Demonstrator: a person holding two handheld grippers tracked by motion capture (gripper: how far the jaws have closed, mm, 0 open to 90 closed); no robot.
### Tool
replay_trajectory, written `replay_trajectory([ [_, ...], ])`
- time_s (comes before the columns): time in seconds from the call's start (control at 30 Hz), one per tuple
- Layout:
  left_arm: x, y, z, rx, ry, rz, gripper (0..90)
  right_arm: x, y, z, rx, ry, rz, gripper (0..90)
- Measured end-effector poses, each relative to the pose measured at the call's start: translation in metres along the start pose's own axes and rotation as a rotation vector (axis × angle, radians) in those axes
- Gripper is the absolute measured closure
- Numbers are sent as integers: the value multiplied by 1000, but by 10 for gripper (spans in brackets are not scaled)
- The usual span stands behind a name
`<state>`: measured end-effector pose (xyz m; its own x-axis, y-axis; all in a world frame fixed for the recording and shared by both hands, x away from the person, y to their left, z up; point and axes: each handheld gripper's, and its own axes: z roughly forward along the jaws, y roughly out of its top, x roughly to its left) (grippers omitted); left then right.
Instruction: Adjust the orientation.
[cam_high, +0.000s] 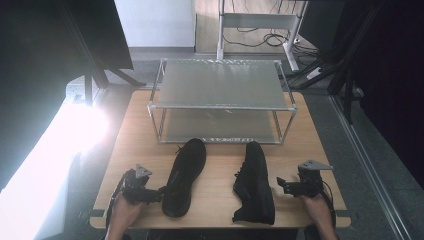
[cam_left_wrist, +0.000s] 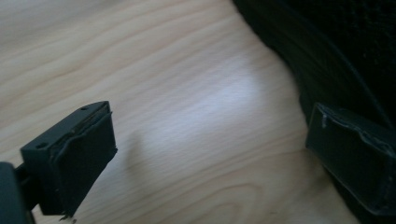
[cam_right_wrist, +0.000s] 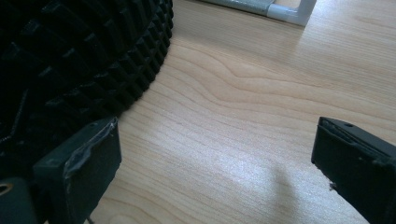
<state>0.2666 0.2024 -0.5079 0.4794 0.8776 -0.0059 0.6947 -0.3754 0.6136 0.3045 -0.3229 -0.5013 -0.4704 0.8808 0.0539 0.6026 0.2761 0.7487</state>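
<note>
My left gripper (cam_high: 159, 190) sits with jaws released, one jaw just beside the left shoe (cam_high: 185, 176); the right gripper (cam_high: 281, 183) is likewise spread, its near jaw almost touching the right shoe (cam_high: 255, 182). I judge the risk is a shallow pinch: closing on the sole edge alone could let a shoe twist or slip toward the rack (cam_high: 222, 100) ahead. Both shoes are black, laced, with a ridged tread on the worktop (cam_high: 215, 187).

Two shoes are laid side by side on the table (cam_high: 220, 195), the left shoe (cam_high: 185, 176) and the right shoe (cam_high: 254, 184) apart. A two-tier rack (cam_high: 222, 100) is set behind them, toward the far edge.
</note>
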Motion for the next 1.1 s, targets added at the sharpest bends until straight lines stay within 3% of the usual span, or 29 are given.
replay_trajectory([
  [0.2, -16, 3, 1, -4, -1, 34, 4, -1, 0, 0, -3, 3, 0, 18],
  [0.43, -34, 7, 7, -9, -38, 71, 1, -1, 0, 0, -2, 4, 1, 20],
  [0.47, -41, 9, 11, 2, -33, 94, 0, -1, 0, 0, -1, 5, 2, 21],
  [0.67, -50, 12, 15, 7, -22, 139, 0, -1, 0, 1, -1, 6, 2, 22],
  [0.9, -34, 11, 5, -72, -31, 60, 0, -2, 0, 0, -5, 11, 9, 22],
  [1.03, -20, 7, -1, -131, -33, -8, 0, -2, 1, -2, -17, 13, -8, 41],
  [1.1, -13, 6, -3, -156, -56, -54, 6, -2, 2, -4, -28, 19, -6, 40],
])
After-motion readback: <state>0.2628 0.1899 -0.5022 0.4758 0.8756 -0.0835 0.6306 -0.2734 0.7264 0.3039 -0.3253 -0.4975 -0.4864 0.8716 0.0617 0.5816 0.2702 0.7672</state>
